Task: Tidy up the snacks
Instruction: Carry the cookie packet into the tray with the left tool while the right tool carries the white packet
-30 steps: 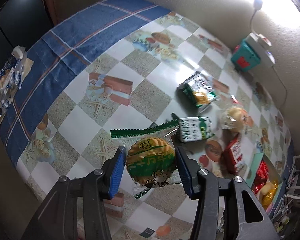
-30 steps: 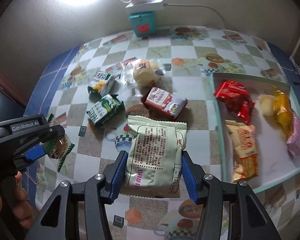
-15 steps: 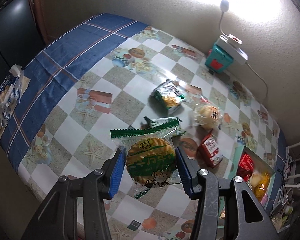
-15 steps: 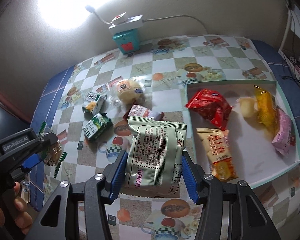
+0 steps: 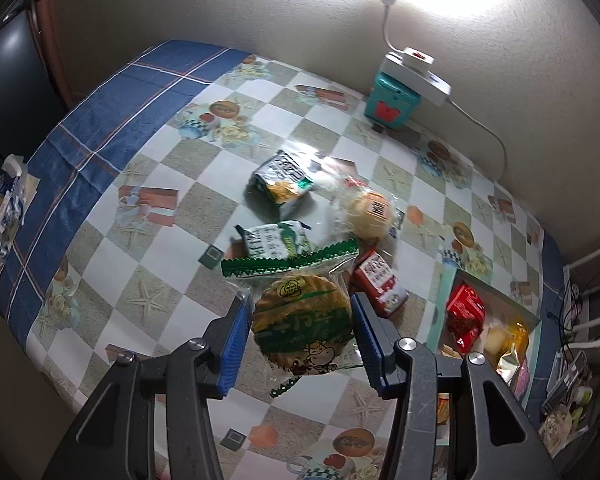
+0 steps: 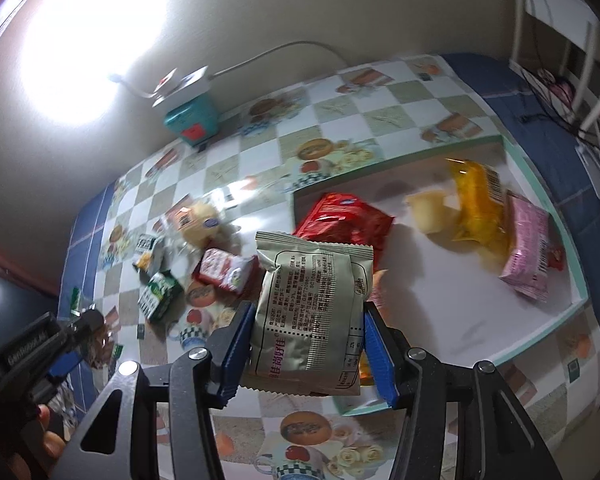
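Right wrist, beige packet (image 6: 316, 308) clamped above tray (image 6: 572, 304), edges seemingly blurred

Four snack packets (image 5: 286, 182) on table, five in tray (image 6: 572, 304).

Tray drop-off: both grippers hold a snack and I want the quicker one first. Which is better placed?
Right. The right gripper holds its beige packet at the tray edge; the left gripper with its cookie pack is farther off.

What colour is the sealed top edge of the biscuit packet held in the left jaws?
Green, with a zigzag cut; the biscuit packet shows best in the left wrist view.
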Demonstrator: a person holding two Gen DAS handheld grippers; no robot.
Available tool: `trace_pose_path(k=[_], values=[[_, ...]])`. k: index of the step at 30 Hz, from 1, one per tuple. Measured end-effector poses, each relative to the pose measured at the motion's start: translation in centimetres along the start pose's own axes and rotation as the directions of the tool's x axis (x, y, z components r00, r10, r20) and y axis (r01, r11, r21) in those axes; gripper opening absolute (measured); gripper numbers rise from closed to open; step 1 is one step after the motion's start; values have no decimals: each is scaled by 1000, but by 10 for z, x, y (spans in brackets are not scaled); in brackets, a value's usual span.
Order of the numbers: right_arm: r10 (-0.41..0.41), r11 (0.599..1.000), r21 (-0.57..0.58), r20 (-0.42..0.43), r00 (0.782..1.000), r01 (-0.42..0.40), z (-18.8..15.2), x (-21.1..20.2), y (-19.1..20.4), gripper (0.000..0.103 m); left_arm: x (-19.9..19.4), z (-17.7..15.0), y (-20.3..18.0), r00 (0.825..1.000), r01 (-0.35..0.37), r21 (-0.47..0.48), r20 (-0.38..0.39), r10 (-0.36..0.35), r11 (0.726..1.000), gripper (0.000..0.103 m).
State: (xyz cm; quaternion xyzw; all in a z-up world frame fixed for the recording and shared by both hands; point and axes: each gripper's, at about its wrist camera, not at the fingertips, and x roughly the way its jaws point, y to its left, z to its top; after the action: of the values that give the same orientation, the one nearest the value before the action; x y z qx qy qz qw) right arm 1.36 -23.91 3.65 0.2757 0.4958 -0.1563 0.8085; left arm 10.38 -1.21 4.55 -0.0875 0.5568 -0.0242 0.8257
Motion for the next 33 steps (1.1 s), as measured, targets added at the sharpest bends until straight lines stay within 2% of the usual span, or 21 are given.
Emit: trace_pose_path(k=[5, 11, 20, 26, 33], values=[[-20, 997, 68, 14, 1000, 19, 9, -5, -28, 56, -1, -6, -19, 1000, 1, 47, 2, -1, 999, 52], [-114, 985, 139, 51, 992, 106, 18, -16, -63, 56, 1, -17, -47, 1000, 14, 110, -12, -13, 994, 52], [-197, 956, 236, 83, 977, 173, 25, -33, -112, 56, 2, -42, -97, 999, 29, 229, -28, -23, 973, 52], [-214, 944, 280, 106, 971, 177, 27, -45, -134, 56, 2, -65, -135, 999, 27, 331, -30, -18, 943, 52], [-229, 930, 323, 126, 965, 179, 28, -57, -155, 56, 3, -95, -176, 999, 30, 452, -37, -15, 891, 52]])
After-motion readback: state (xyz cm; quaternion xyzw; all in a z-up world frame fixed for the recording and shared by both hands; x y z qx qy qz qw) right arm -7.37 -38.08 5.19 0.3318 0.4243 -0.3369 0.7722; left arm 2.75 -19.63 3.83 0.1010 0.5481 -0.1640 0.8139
